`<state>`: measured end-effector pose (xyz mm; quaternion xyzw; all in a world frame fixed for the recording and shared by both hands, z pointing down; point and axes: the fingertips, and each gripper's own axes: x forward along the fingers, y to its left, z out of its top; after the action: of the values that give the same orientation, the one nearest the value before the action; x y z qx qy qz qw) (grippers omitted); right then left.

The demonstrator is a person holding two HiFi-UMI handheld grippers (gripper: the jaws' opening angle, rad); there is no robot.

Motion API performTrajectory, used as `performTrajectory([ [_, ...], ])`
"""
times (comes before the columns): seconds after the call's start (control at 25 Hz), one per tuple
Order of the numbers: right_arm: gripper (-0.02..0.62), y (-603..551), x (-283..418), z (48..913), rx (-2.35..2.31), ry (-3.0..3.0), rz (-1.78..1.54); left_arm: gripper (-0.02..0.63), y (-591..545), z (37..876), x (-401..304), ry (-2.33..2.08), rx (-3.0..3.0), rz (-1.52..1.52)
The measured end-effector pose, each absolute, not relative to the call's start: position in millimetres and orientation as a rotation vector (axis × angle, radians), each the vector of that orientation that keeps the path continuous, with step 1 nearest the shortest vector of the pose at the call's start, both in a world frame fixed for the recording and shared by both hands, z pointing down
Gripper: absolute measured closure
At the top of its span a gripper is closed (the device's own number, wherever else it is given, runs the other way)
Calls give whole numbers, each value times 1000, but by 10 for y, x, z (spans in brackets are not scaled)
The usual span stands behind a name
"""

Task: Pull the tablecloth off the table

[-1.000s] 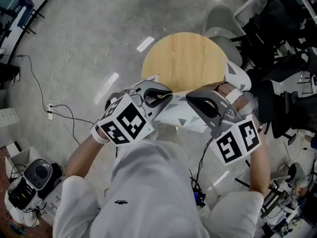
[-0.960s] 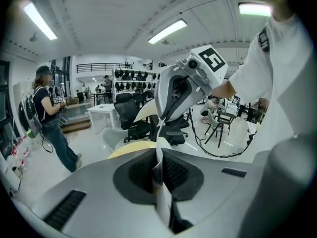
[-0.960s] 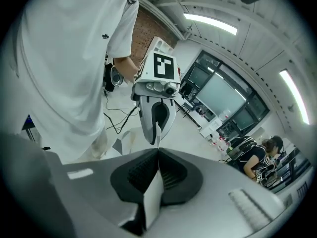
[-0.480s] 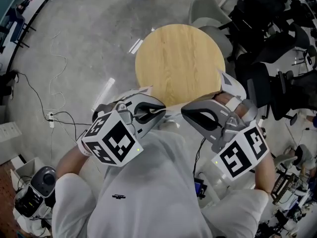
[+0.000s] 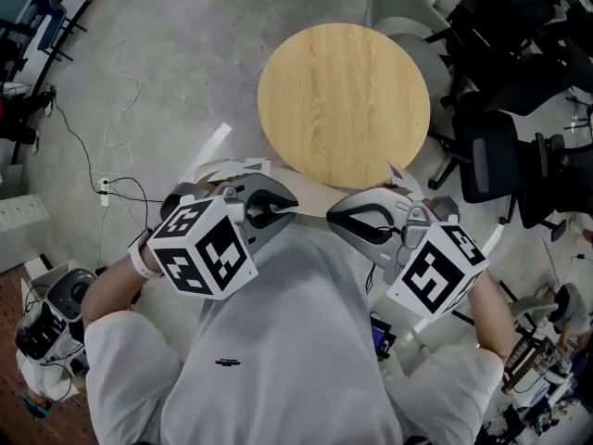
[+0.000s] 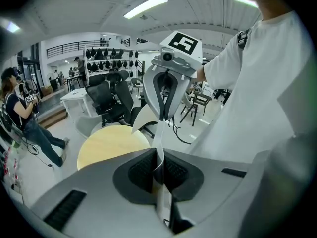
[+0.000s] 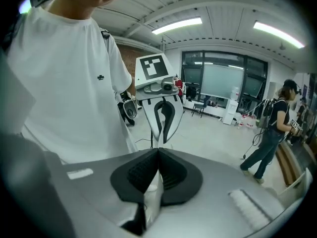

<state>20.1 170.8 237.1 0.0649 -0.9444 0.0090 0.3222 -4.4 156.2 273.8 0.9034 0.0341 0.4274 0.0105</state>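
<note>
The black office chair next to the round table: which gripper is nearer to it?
Right. The right gripper hangs closer to the black office chair, on its side of the person; the left gripper lies farther, beyond the right one.

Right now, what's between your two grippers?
The tablecloth, a pale strip stretched from the left gripper to the right gripper, both shut on it. The left gripper view shows it.

Grey floor (image 5: 157, 44), black office chairs (image 5: 496, 160)
</note>
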Motion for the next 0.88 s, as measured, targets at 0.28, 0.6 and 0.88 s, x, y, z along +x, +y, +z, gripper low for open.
performTrajectory([
  [0.28,583,1936,273,2410,116,-2487,56,598,1777,2778,36,139,2773,1337],
  [0.6,583,2086,303,2592,132,-2538,195,598,1955,2991,93,206,2693,1292],
  [0.88,583,2132,390,2892,122,-2524,352,598,2006,3275,162,290,2583,1293],
])
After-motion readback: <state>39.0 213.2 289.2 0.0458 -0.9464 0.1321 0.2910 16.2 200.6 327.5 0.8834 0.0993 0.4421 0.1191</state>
